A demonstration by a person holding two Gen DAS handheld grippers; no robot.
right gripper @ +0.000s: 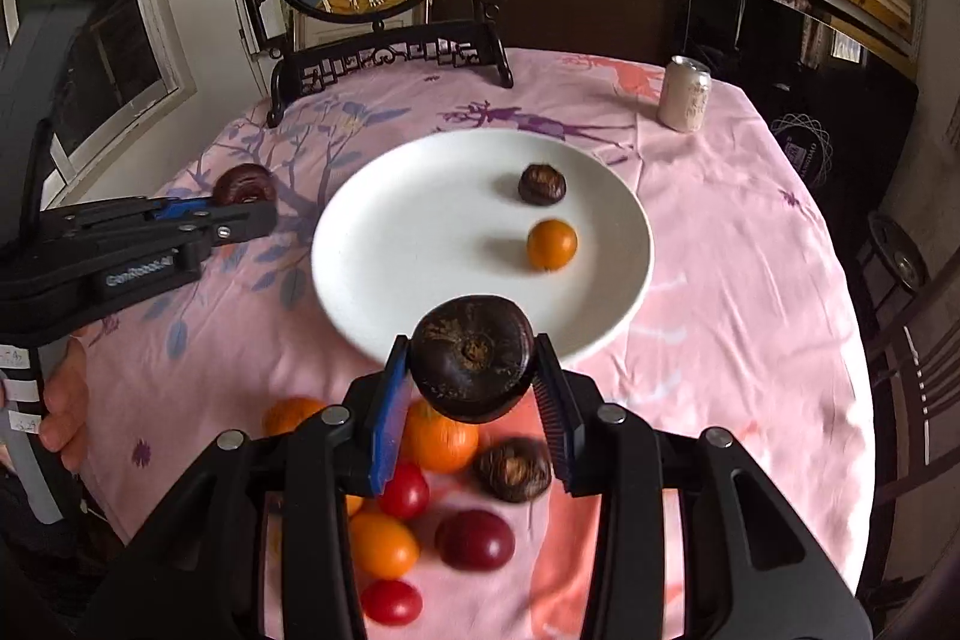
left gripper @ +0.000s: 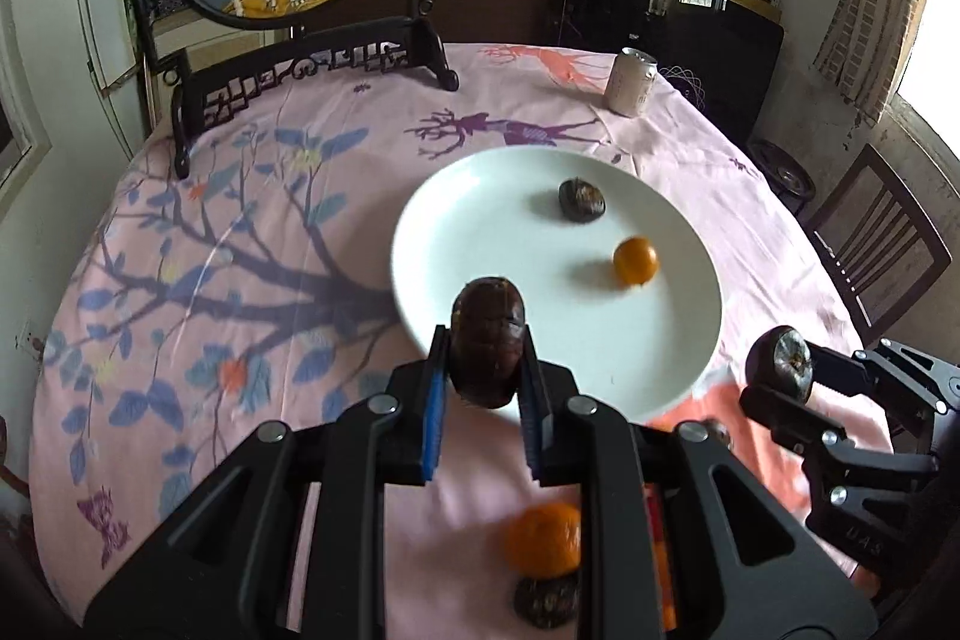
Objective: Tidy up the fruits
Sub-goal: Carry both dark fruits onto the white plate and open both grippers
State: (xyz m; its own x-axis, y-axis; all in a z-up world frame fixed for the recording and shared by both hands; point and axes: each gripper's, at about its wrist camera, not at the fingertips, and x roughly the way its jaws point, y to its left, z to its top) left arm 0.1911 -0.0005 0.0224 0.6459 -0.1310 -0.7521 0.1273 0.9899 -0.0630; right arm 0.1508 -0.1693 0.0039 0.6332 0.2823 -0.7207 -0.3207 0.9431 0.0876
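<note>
The left gripper (left gripper: pixel 485 370) is clamped on a dark brown water chestnut (left gripper: pixel 487 340), gripped edge-on across its flat faces. The right gripper (right gripper: pixel 474 370) is clamped on a second water chestnut (right gripper: pixel 472 363), held across its width with the stem scar facing the camera. Both are held above the pink tablecloth (right gripper: pixel 720 280), near the front rim of the white plate (right gripper: pixel 384 244).

The plate already holds one water chestnut (right gripper: pixel 541 184) and one small orange fruit (right gripper: pixel 552 244), both in its right half. The remaining fruit lies on the cloth near the person: oranges (right gripper: pixel 441 439), red fruits (right gripper: pixel 475 539) and another water chestnut (right gripper: pixel 513 469).

The step in hand appears to be transfer to the plate. Recommended procedure:

1. Carry each chestnut over the bare left and centre area of the plate.
2. Lower until the chestnut is just above the surface before opening the jaws; a round fruit dropped from height is likely to roll.
3. Keep the two grippers well apart during release.
4. Avoid nudging the fruit already placed.
</note>
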